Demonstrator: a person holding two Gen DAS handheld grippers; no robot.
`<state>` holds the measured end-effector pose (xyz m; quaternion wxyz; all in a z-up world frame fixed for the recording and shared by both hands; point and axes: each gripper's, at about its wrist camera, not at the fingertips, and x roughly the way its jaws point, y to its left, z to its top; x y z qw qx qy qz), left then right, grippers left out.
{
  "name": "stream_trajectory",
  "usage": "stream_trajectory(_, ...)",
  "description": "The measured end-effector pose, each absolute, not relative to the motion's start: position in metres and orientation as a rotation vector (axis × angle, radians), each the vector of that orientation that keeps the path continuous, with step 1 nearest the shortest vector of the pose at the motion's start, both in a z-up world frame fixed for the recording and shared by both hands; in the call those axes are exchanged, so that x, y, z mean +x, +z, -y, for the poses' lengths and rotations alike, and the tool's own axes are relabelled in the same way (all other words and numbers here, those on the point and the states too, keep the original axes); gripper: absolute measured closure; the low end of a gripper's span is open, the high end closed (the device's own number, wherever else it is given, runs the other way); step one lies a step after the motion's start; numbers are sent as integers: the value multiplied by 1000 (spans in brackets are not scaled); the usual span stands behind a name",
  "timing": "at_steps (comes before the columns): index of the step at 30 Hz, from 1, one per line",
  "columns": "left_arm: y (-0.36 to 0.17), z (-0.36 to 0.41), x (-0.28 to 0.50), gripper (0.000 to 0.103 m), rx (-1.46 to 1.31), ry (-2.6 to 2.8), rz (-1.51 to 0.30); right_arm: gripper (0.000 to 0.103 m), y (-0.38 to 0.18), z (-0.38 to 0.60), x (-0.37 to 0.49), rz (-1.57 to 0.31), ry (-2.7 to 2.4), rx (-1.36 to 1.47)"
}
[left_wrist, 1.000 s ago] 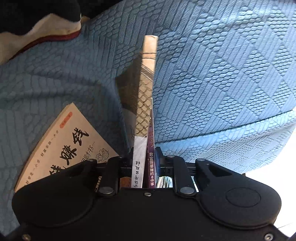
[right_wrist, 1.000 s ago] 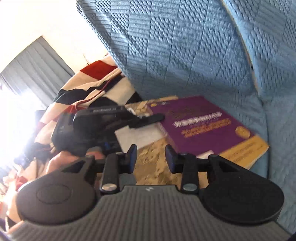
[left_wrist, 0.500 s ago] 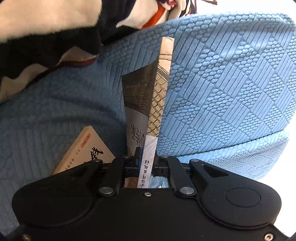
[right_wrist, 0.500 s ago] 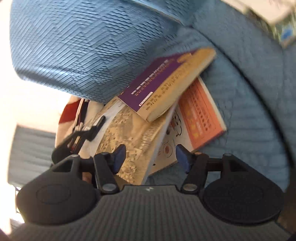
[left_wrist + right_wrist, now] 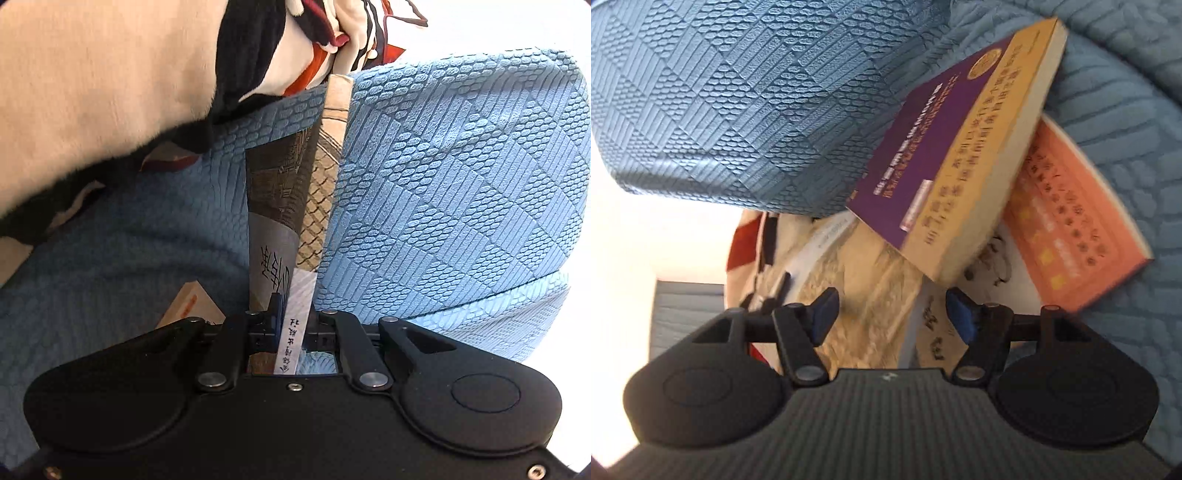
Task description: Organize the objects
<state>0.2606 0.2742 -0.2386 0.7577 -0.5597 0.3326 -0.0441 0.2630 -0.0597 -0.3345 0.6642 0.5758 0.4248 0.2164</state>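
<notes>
Tan-covered book [image 5: 295, 206] clenched edge-on in left claw [image 5: 291, 321]; right claw [image 5: 890, 314] spread wide, empty.

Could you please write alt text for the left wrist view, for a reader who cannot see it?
The left gripper is shut on a tan-patterned book, held edge-on above a blue textured sofa. A corner of another book shows lower left, and a cream, black and red blanket lies upper left.

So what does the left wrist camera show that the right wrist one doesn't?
Only the left wrist view shows the left gripper shut on the tan book's spine edge. Only the right wrist view shows the open right gripper, the purple book and the orange back cover. Both show the tan book, blue sofa and striped blanket.
</notes>
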Motion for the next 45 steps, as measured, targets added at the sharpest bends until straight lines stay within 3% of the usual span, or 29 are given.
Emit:
stream_trajectory(1,-237,-276,261,96,-1214,-90,-724,53,-335,57,265,-964,495,1318)
stream_trajectory(15,-208,-301,242,94,-1227,-51,-658,82,-267,45,258,-819,638,1251)
stream_trajectory(26,-167,-269,205,92,-1225,-118,-677,83,-208,81,230,-745,656,1099)
stream_trajectory(45,-80,-172,221,91,-1114,-317,-728,83,-128,173,184,-550,567,1065)
